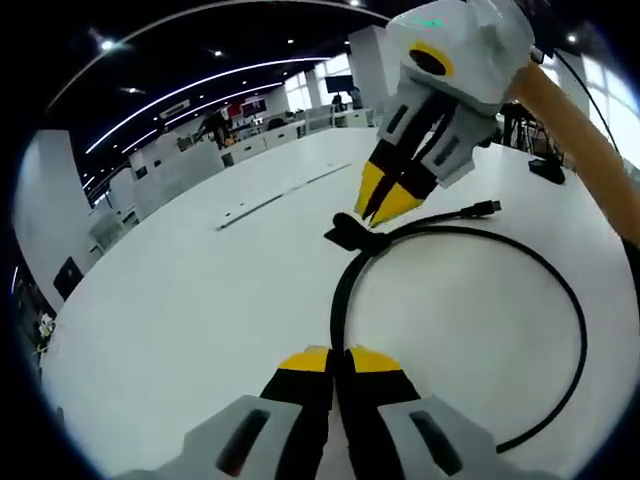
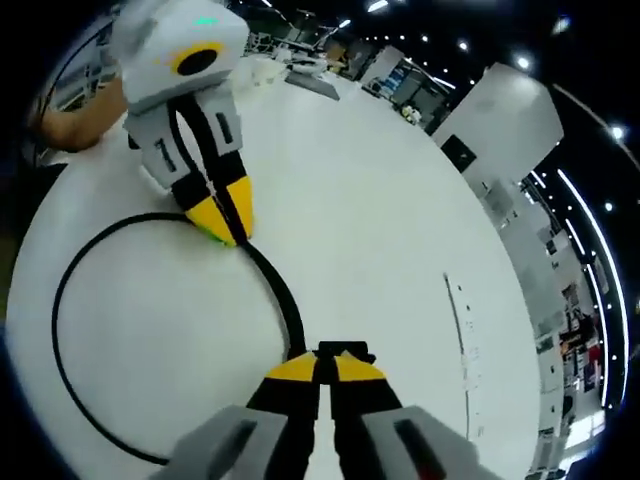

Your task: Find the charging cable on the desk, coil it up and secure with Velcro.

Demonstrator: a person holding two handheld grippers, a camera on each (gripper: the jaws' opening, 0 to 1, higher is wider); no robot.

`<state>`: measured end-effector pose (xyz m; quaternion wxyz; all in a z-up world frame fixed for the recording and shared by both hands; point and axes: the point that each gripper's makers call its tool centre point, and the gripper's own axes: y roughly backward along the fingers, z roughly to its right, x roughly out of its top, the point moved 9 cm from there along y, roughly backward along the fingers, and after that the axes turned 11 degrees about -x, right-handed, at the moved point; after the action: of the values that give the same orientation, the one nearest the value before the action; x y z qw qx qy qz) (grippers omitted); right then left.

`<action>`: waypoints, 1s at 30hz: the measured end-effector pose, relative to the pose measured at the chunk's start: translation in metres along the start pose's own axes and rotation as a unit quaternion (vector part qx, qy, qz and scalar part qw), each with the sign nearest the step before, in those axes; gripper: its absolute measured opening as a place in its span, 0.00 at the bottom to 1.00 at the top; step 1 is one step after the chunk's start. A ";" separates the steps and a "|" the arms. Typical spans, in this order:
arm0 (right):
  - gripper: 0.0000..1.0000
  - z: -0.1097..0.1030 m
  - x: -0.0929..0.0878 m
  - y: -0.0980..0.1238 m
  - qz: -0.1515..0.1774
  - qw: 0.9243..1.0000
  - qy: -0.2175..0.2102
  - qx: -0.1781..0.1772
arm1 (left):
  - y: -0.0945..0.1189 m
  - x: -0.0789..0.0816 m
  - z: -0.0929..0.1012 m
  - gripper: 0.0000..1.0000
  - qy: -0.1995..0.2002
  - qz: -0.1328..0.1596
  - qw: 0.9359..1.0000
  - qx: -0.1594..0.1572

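A black charging cable (image 1: 575, 300) lies in one wide loop on the white desk (image 1: 200, 300), its plug end (image 1: 487, 208) pointing right. In the left gripper view my left gripper (image 1: 335, 362) is shut on the cable where the loop reaches its tips. My right gripper (image 1: 383, 208) comes in from the upper right, shut, its tips at the black Velcro tab (image 1: 350, 236) on the cable. In the right gripper view my right gripper (image 2: 325, 368) holds that Velcro tab (image 2: 345, 349), and the cable (image 2: 62, 300) curves away to my left gripper (image 2: 230, 232), pinched on it.
A pale strip (image 1: 270, 203) lies on the desk beyond the cable, seen again as the strip (image 2: 462, 330) in the right gripper view. A small dark object (image 1: 548, 168) sits at the far right. A person's forearm (image 1: 590, 140) runs behind the right gripper. Office desks stand beyond the table edge.
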<state>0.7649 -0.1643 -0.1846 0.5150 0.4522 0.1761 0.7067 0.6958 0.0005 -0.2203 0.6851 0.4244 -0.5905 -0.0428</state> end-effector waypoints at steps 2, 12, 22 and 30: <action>0.03 0.004 0.002 -0.005 -0.023 1.000 -0.009 0.004 | 0.001 -0.001 0.001 0.06 0.003 0.002 1.000 -0.001; 0.03 -0.003 -0.006 -0.020 -0.067 0.998 0.015 0.014 | 0.003 -0.003 0.003 0.06 0.005 0.006 1.000 -0.004; 0.03 -0.015 -0.002 -0.010 -0.065 0.997 0.032 0.035 | 0.003 -0.002 0.003 0.06 0.005 0.007 1.000 -0.003; 0.03 -0.013 0.002 -0.012 -0.076 0.994 0.071 0.034 | 0.003 -0.002 0.002 0.06 0.005 0.006 1.000 -0.003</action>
<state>0.7609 -0.1542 -0.1994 0.5376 0.4034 0.2700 0.6894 0.6922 0.0020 -0.2200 0.6892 0.4190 -0.5899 -0.0383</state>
